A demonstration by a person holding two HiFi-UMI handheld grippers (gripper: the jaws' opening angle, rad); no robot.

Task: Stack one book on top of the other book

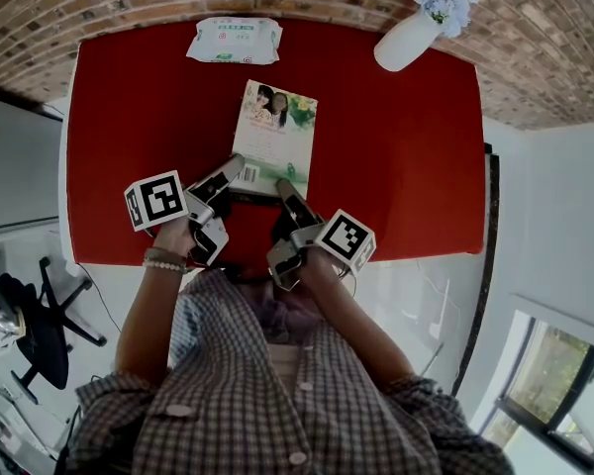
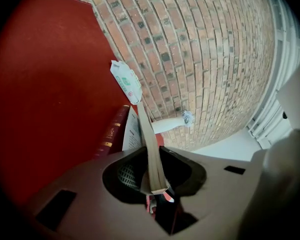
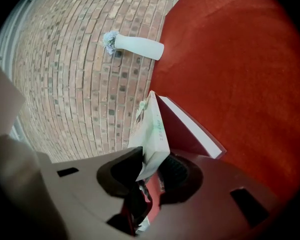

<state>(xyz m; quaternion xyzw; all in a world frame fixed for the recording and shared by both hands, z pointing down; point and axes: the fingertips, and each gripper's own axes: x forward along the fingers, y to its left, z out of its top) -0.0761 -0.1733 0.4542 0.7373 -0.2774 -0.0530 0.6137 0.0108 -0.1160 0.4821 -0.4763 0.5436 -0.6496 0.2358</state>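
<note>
Light book (image 1: 277, 127) clamped at near corners by left tongs (image 1: 236, 164), right tongs (image 1: 283, 185).

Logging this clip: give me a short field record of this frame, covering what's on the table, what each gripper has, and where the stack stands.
surface: red table
top book: photo-cover book, held at its near edge by both grippers
left gripper: shut on the photo-cover book
right gripper: shut on the photo-cover book
bottom book: dark red book, lying under the photo-cover book; whether they touch is unclear
far edge: wipes pack, white vase with flowers
</note>
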